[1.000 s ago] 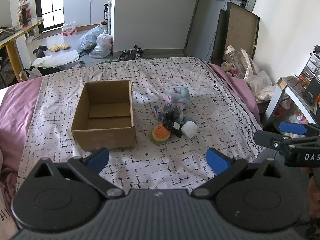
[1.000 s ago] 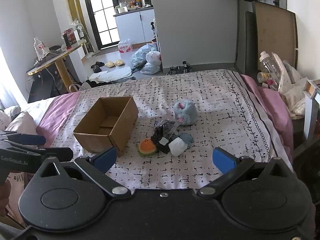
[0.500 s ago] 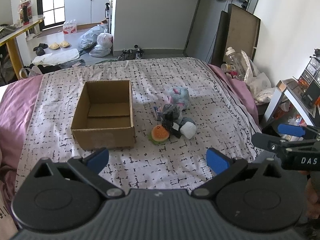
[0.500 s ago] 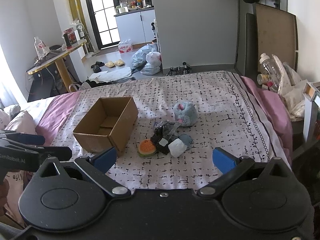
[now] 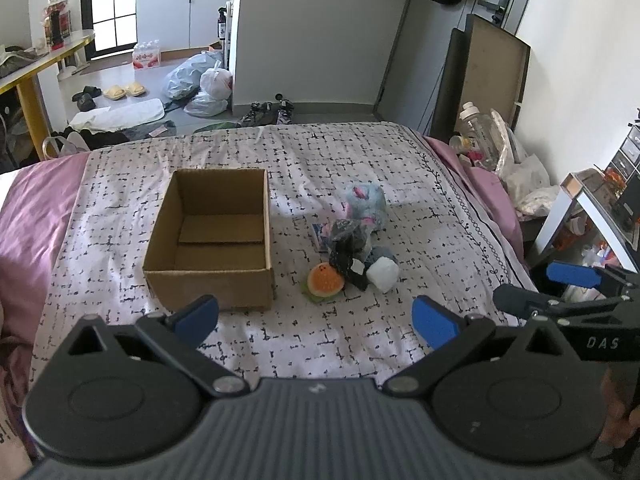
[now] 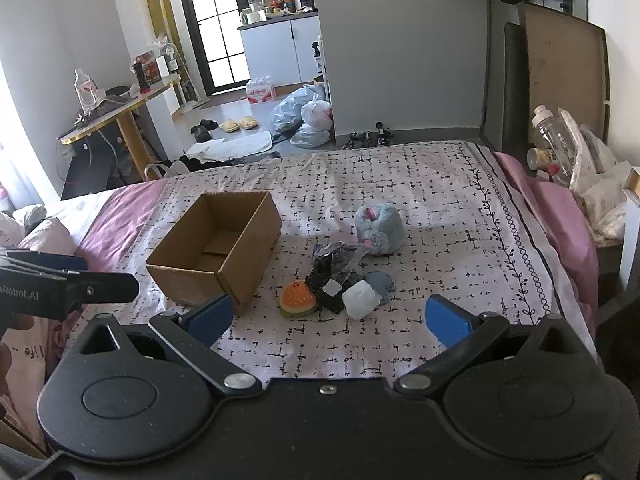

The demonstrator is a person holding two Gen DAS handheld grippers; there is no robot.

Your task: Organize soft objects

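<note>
An open, empty cardboard box (image 5: 212, 240) (image 6: 218, 250) sits on the patterned bedspread. To its right lies a small pile: a blue plush toy (image 5: 362, 204) (image 6: 380, 228), a burger plush (image 5: 325, 281) (image 6: 297, 299), a white soft cube (image 5: 383, 275) (image 6: 361, 299), and a dark crinkled bag (image 5: 348, 248) (image 6: 334, 270). My left gripper (image 5: 316, 320) is open and empty, hovering over the bed's near edge. My right gripper (image 6: 330, 318) is open and empty, near the pile. Each gripper shows at the edge of the other's view.
The bed (image 5: 360, 160) has pink sheet borders left and right. A nightstand with bottles and bags (image 5: 488, 148) stands at the right. Floor clutter, bags and shoes (image 5: 208, 88) lie beyond the bed's far end. A yellow-legged table (image 6: 120, 108) stands at the left.
Both grippers have drifted slightly forward toward the bed; the box and pile look a little nearer. Nothing was taken hold of, and the objects have not moved.
</note>
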